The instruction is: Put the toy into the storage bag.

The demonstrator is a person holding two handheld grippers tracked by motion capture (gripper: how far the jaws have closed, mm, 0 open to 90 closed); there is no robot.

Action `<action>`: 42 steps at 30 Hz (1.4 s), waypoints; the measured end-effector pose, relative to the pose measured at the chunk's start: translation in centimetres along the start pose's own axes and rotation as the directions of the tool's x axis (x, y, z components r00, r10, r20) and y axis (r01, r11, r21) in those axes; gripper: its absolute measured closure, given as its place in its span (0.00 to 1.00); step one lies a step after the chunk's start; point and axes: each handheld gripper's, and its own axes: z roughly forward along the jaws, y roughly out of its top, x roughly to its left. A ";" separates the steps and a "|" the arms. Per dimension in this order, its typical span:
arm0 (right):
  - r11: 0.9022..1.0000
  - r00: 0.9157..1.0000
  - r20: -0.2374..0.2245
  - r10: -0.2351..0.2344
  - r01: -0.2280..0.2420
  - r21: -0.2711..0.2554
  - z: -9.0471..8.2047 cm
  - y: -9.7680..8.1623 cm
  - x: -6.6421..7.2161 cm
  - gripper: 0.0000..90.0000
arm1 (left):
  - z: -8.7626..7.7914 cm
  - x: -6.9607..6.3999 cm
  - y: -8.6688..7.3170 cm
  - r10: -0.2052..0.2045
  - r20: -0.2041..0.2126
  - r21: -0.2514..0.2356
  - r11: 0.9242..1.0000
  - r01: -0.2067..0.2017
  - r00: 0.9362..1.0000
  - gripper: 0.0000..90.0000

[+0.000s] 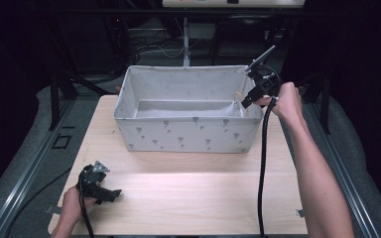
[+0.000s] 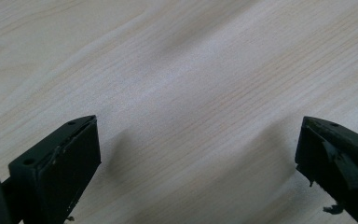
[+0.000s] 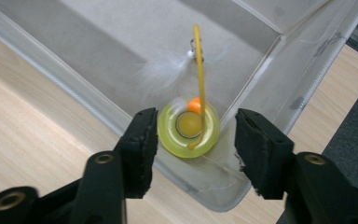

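- R gripper: both black jaws rise from bottom edge, spread apart w/ a gap betw. them; nothing clamped.
- Yellow ring toy sits in that gap, near L jaw, clear of R jaw; can't tell if it touches L jaw.
- Ring is translucent yellow; round pale centre, small orange bit at its top edge.
- Thin yellow stick runs up from ring; white feather + small metal clip near its upper end.
- Grey fabric bin below: toy over inside corner, bin rim crosses diag.
- Light wood table at L and far R.
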 end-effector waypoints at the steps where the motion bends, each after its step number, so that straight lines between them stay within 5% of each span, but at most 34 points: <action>1: 1.000 1.000 0.001 -0.007 0.007 -0.008 -0.3 0.0 0.2 0.50 | 0.0 0.0 0.0 0.000 0.001 0.000 1.000 0.000 1.000 0.00; 12: 0.997 0.998 -0.004 -0.070 0.070 -0.041 -2.4 -0.8 2.8 0.25 | 0.0 -0.1 0.0 0.000 -0.005 -0.003 1.000 0.000 1.000 0.00; 26: 0.982 0.985 -0.019 -0.170 0.168 -0.085 -3.4 -3.1 6.8 0.09 | 0.1 -0.1 0.0 -0.001 -0.007 -0.003 1.000 0.001 1.000 0.00; 42: 0.961 0.960 -0.050 -0.275 0.272 -0.054 -1.3 -6.3 11.1 0.03 | 0.1 -0.1 0.0 0.002 -0.005 0.000 1.000 -0.002 1.000 0.00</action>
